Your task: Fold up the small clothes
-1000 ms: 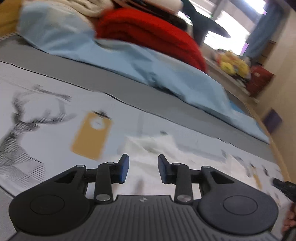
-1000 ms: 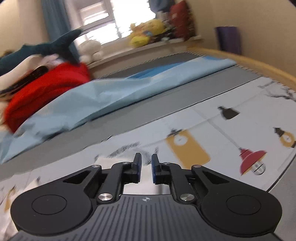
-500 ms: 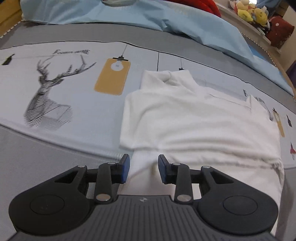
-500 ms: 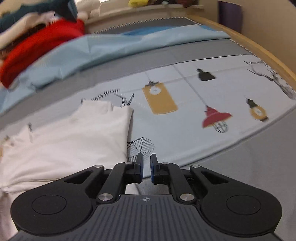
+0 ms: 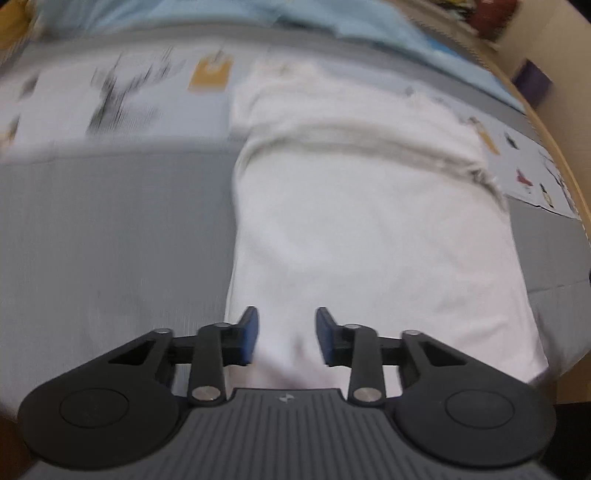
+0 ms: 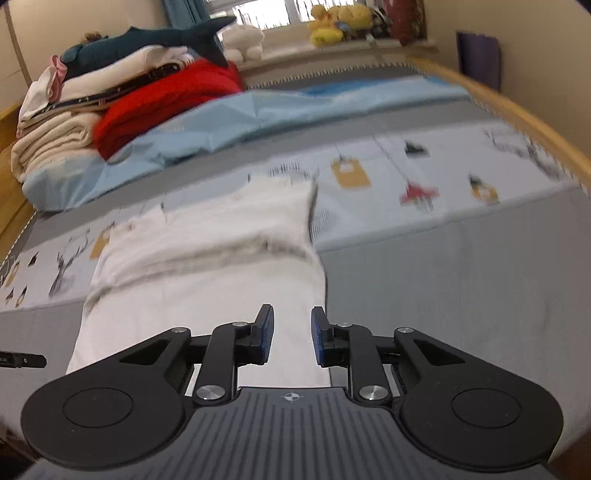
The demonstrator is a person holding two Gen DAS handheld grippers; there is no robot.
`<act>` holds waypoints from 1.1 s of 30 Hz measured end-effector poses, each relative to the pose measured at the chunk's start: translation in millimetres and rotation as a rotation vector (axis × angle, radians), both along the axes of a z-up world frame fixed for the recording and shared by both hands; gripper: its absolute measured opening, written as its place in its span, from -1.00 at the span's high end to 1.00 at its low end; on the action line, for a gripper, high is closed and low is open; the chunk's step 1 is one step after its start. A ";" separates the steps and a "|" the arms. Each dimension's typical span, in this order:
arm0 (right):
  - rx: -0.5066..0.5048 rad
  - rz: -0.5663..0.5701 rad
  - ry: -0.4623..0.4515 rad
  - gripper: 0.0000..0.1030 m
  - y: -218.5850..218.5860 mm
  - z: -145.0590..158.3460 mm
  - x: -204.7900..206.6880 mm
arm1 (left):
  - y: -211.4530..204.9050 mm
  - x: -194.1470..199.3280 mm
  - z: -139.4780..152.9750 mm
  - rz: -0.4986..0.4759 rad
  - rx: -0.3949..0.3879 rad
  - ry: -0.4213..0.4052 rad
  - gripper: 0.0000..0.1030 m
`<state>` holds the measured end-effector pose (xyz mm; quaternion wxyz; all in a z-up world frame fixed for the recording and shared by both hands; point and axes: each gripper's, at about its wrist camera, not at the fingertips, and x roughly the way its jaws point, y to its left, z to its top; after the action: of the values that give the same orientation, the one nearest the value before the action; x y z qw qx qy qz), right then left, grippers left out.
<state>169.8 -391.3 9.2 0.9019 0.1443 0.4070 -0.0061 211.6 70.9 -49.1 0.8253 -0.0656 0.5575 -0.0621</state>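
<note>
A white garment (image 5: 369, 240) lies flat on the grey bed cover (image 5: 110, 240), its far part doubled over along a crosswise fold (image 5: 351, 140). My left gripper (image 5: 286, 334) hovers over the garment's near left edge. Its jaws are closing, with cloth showing in the gap and the pads not pressing on it. In the right wrist view the same garment (image 6: 207, 288) runs away from me. My right gripper (image 6: 292, 332) sits above its near right edge, jaws opening, nothing gripped. The left wrist view is motion-blurred.
Across the far side of the bed lies a light blue quilt (image 6: 258, 122), a red blanket (image 6: 166, 99) and a stack of folded cloth with a shark plush (image 6: 147, 40) on top. A wooden bed rim (image 6: 517, 118) curves along the right. Soft toys (image 6: 332, 22) line the windowsill.
Both grippers drew back from the garment's far end to its near hem. The right jaws went from nearly shut to parted. The left jaws narrowed a little.
</note>
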 end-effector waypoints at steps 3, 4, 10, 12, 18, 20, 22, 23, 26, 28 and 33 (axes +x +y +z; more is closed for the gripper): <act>0.030 -0.047 0.017 0.56 -4.9 -8.9 -24.1 | 16.1 -27.3 -36.3 0.089 -0.021 0.106 0.50; 0.041 -0.066 0.006 0.56 -8.0 -12.7 -31.1 | 18.5 -31.8 -40.2 0.102 -0.026 0.109 0.53; 0.108 -0.149 0.104 0.56 -16.4 -50.3 -54.7 | 19.9 -41.1 -49.1 0.089 -0.033 0.121 0.53; 0.092 -0.129 0.153 0.56 -10.4 -62.6 -56.6 | 17.1 -39.9 -53.9 0.073 -0.012 0.125 0.46; 0.028 -0.129 0.245 0.56 0.3 -86.9 -58.2 | 7.3 -38.2 -60.4 0.025 0.051 0.096 0.65; 0.031 -0.143 0.267 0.55 -0.2 -92.0 -57.1 | 6.8 -38.6 -59.3 0.002 0.071 0.088 0.95; 0.021 -0.137 0.282 0.51 0.7 -95.5 -55.8 | 16.3 -40.4 -54.6 0.039 0.045 0.082 0.96; 0.016 -0.132 0.289 0.50 2.3 -97.4 -54.8 | 22.0 -41.0 -50.6 0.064 0.040 0.069 0.96; -0.006 -0.123 0.310 0.47 5.9 -102.6 -51.8 | 42.4 -51.8 -30.5 0.134 -0.048 0.011 0.96; -0.024 -0.124 0.340 0.47 6.7 -107.7 -51.8 | 50.9 -57.5 -27.7 0.168 -0.073 0.012 0.96; -0.061 -0.103 0.349 0.87 10.1 -112.3 -50.9 | 56.2 -58.9 -41.3 0.230 -0.046 0.100 0.95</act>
<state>118.9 -381.2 -103.1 0.8200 0.1341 0.5492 -0.0897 152.7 127.1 -90.4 0.7964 -0.1512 0.5851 0.0237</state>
